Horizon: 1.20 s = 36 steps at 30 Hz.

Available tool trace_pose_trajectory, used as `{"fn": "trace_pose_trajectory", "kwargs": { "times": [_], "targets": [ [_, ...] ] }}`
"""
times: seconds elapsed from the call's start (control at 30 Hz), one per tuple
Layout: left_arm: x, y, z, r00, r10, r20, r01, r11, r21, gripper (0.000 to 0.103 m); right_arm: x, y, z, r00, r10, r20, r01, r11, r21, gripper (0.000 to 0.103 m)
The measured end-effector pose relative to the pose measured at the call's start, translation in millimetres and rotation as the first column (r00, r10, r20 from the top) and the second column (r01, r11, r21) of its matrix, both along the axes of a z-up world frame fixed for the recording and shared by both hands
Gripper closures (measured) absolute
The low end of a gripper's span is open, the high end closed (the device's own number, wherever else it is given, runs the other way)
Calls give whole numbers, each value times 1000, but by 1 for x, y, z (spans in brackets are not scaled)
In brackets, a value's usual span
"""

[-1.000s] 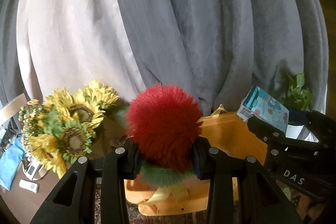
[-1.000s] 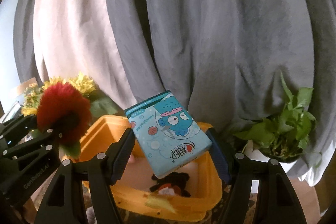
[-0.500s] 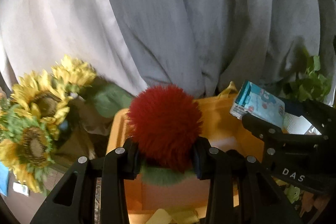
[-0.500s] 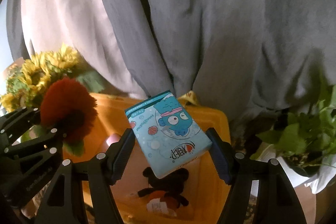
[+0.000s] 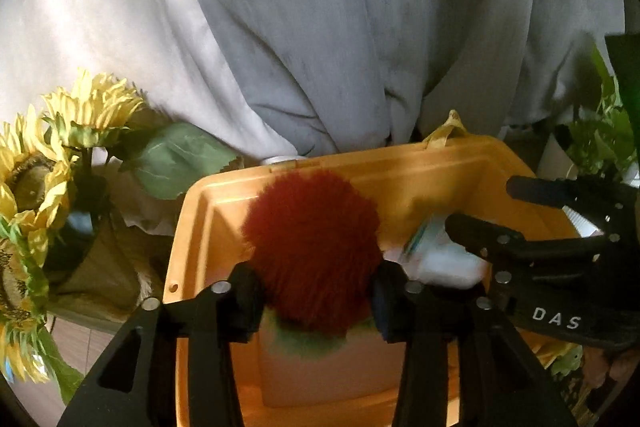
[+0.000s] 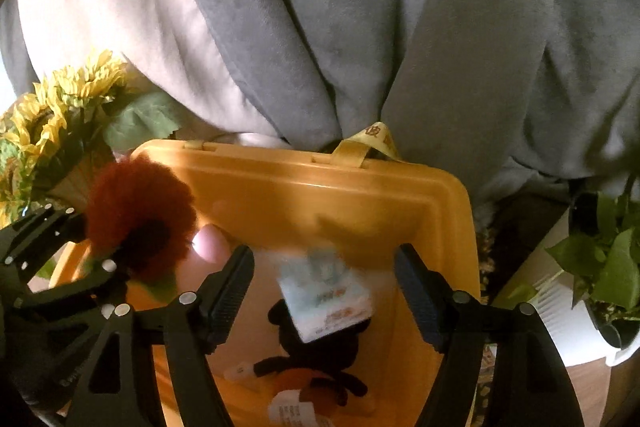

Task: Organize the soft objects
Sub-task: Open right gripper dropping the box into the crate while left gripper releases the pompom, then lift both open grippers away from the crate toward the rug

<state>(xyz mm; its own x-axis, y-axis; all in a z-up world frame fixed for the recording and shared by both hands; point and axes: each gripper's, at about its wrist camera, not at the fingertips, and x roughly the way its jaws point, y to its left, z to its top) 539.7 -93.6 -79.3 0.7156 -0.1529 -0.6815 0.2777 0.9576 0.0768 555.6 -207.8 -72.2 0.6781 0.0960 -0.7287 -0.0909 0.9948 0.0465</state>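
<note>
My left gripper (image 5: 316, 287) is shut on a red fluffy pompom toy (image 5: 312, 247) with a green base and holds it over the open orange bin (image 5: 400, 163). It also shows at the left of the right wrist view (image 6: 140, 219). My right gripper (image 6: 324, 283) is open above the bin (image 6: 320, 175). The light blue tissue pack (image 6: 326, 295) is blurred below the jaws, free of them, over a black and orange plush toy (image 6: 316, 371) inside the bin. In the left wrist view the pack (image 5: 444, 255) lies low beside the right gripper (image 5: 476, 203).
Artificial sunflowers (image 5: 48, 163) stand left of the bin. A potted green plant (image 6: 608, 267) stands at the right. Grey and white curtains (image 6: 320, 27) hang close behind. A yellow strap (image 6: 372, 143) sits on the bin's far rim.
Both grippers have moved forward and down over the bin. My right gripper has opened and let go of the tissue pack, which drops into the bin. The left still holds the pompom.
</note>
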Motion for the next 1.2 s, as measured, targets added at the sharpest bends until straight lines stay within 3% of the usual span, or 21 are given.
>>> {"fn": "trace_pose_trajectory", "kwargs": {
  "times": [0.27,0.57,0.93,1.2],
  "targets": [
    [-7,2,4,1000,9,14,-9,1000,-13,30,-12,-7,10,998,-49,39,49,999,10,29],
    [-39,13,24,998,37,53,-36,999,-26,29,-47,-7,38,984,-108,145,109,994,3,29],
    [-88,26,63,989,68,135,-60,996,-60,21,-102,-1,73,954,-142,266,136,990,43,29],
    [-120,39,71,980,94,176,-82,994,-70,19,-138,11,81,937,-139,321,131,990,47,29]
  ]
}}
